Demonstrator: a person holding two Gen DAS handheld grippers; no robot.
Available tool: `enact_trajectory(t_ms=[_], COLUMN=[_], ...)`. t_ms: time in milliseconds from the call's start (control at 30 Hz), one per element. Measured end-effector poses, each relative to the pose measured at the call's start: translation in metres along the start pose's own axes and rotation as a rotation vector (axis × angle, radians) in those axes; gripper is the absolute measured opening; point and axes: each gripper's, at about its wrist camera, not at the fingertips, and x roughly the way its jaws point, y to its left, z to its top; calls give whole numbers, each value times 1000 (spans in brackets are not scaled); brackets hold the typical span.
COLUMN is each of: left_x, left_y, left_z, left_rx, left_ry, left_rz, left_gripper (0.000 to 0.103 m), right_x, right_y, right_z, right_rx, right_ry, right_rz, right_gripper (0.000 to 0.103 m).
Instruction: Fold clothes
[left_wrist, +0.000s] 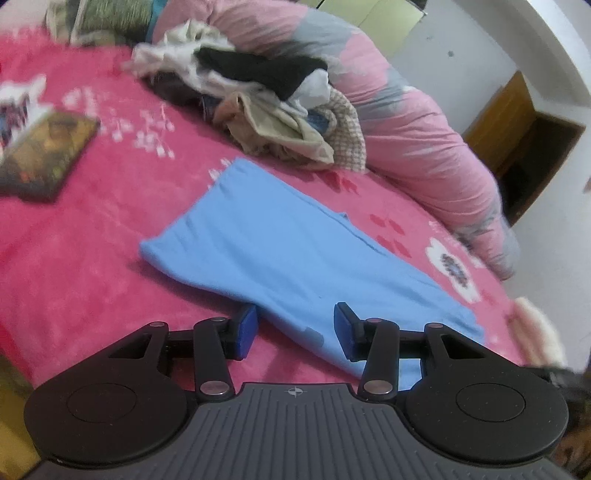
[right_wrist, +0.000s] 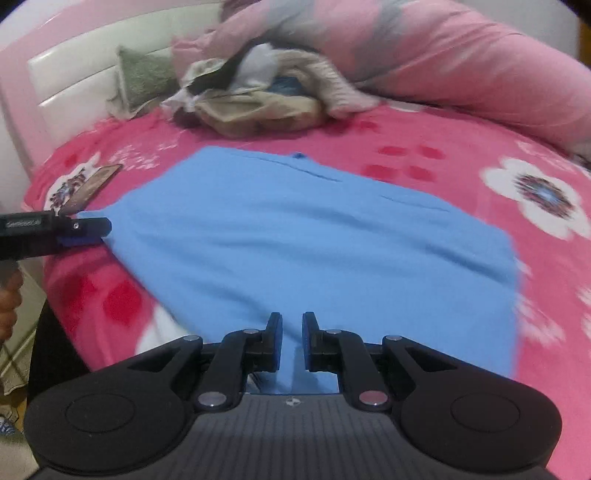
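Both grippers worked 1 blue garment (right_wrist: 295, 240) spread flat on the pink bedspread (left_wrist: 74, 258): the left gripper (left_wrist: 294, 330) gaped empty over its near edge, while the right gripper (right_wrist: 291, 341) stood nearly closed, seemingly pinching the hem, likely for folding.

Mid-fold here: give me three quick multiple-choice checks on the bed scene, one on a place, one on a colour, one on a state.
1. Where is the pile of unfolded clothes?
A. beyond the blue garment, beside the rolled quilt
B. on the floor
C. on top of the blue garment

2. What colour is the garment spread flat on the blanket?
A. green
B. light blue
C. black

3. How do the left gripper's jaws stand?
A. apart, pads gripping nothing
C. clamped on the quilt
B. clamped on the book

Answers: 1 A, pile lies against the quilt; 2 B, plainly blue; 3 A, gap between pads.
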Motion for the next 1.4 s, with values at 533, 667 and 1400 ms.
enact_trajectory(t_ms=[533, 667, 1400], left_x=[48, 56, 55], left_y=[-89, -80, -136], left_z=[-20, -36, -63], left_rx=[453, 458, 679], left_ry=[57, 161, 246], left_rz=[-139, -126, -354], left_gripper=[45, 45, 46], right_x=[3, -5, -80], right_y=[-73, -83, -135], right_z=[19, -20, -36], right_rx=[109, 56, 223], right_ry=[19, 133, -31], right_rz=[-148, -107, -261], right_gripper=[12, 12, 30])
